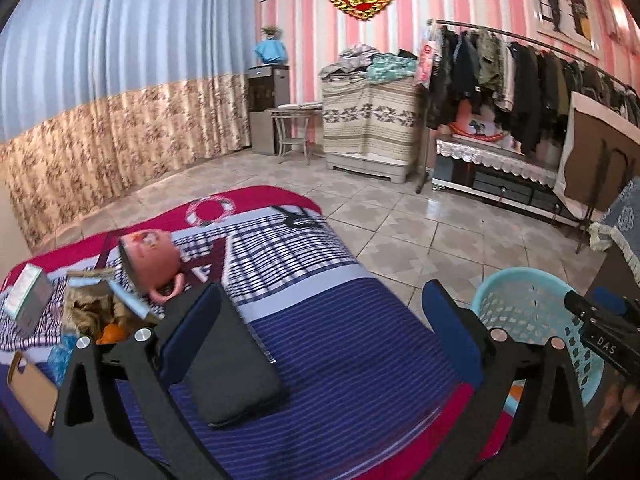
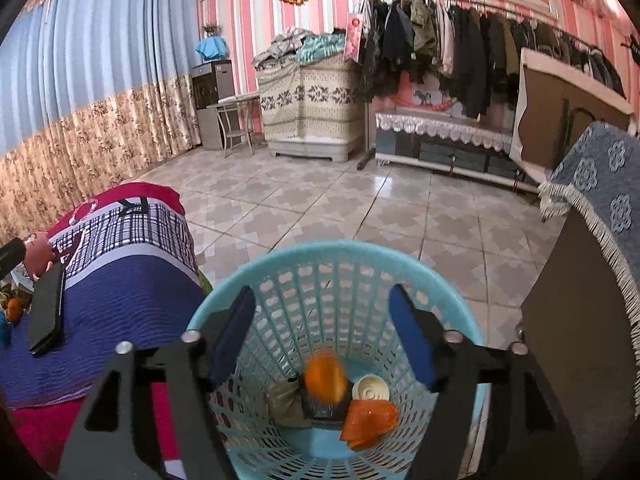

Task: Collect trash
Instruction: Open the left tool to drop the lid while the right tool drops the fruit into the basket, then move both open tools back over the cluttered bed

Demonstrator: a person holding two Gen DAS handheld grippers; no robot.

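Note:
A light blue plastic basket stands on the floor beside the bed. My right gripper is open just above its mouth. A blurred orange peel is in the air inside the basket, over another orange peel, a white lid and a dark wrapper. My left gripper is open and empty over the bed. The basket shows at its right. Trash lies at the bed's left: crumpled brown paper with orange peel and a small box.
On the striped bedspread lie a black pouch, a pink piggy bank and a cardboard piece. A dark cabinet with a blue fringed cloth stands right of the basket. A tiled floor lies beyond.

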